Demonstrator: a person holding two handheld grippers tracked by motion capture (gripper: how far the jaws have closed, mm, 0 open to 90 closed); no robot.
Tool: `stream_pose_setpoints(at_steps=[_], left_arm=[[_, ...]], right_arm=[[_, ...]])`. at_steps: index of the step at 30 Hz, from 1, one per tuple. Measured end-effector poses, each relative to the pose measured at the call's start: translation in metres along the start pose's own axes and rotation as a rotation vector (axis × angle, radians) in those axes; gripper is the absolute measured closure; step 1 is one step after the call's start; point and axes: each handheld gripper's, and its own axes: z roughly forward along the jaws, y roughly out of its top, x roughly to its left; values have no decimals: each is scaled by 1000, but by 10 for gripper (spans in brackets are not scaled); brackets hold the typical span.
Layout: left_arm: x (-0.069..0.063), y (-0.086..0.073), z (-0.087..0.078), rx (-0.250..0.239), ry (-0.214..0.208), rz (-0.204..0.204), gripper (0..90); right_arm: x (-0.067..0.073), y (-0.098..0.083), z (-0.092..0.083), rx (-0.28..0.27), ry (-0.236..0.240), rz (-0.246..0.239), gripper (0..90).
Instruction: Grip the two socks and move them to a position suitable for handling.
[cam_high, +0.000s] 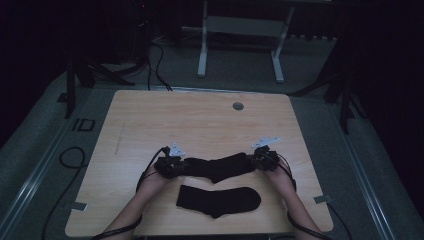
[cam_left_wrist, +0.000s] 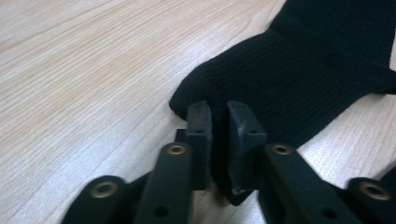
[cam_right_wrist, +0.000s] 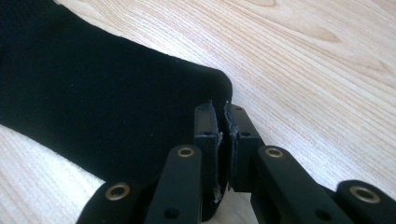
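At sock (cam_high: 217, 166) ends, both grippers pinching

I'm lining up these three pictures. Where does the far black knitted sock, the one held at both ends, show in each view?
High view: the far black knitted sock lies mid-table between left gripper and right gripper.
Left gripper view: upper right, its end pinched between the jaws.
Right gripper view: left and centre, its end pinched.
Shared landmark: the light wooden tabletop.

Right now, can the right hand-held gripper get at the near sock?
Probably not yet: the right hand-held gripper is shut on the far sock. The near sock lies flat and uncovered just below, so the way is free once it lets go.
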Motion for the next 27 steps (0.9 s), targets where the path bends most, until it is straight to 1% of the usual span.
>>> stream_pose_setpoints(at_steps=[3,5,6,7,8,10,11,12,14,15,16,17,18,20,21,22,23,25,27], left_arm=[[0,1,-2,-10,7,-22,848],[0,2,-6,-30,6,-32,850],[0,4,-9,-44,12,-27,850],[0,5,-12,-52,11,-32,850],[1,7,-15,-58,7,-29,851],[-1,11,-23,-76,12,-27,850],[-1,13,-26,-84,3,-28,851],[-2,15,-31,-94,12,-17,851],[-3,18,-37,-100,-1,-16,851],[-4,19,-42,-109,11,-10,851],[-5,19,-45,-111,5,-6,851],[-5,20,-48,-117,-9,-9,851],[-6,20,-53,-124,-9,-8,851],[-8,20,-60,-133,-28,-9,851],[-9,20,-64,-140,-24,-7,851],[-10,20,-68,-140,-30,1,851],[-12,19,-72,-142,-43,0,850],[-16,18,-79,-148,-54,5,850],[-21,15,-86,-148,-67,17,850]], right_arm=[[0,0,-6,-26,1,11,849],[0,1,-14,-57,11,20,851],[1,3,-18,-65,8,14,852],[2,5,-22,-74,9,8,856],[3,6,-25,-80,13,9,857],[4,10,-32,-107,19,15,858],[5,12,-36,-115,26,11,858],[6,13,-40,-124,25,7,858],[8,16,-47,-145,28,1,858],[9,17,-51,-152,26,-2,859],[10,18,-56,-162,26,-2,858],[11,18,-59,-169,28,0,858],[12,18,-64,-179,32,2,858],[15,18,-73,-190,28,-12,858],[17,17,-77,-197,31,-17,858],[19,16,-82,-205,29,-22,859],[20,14,-87,-210,29,-27,858],[23,10,-95,-222,33,-31,858],[27,4,-103,-224,38,-30,858]])
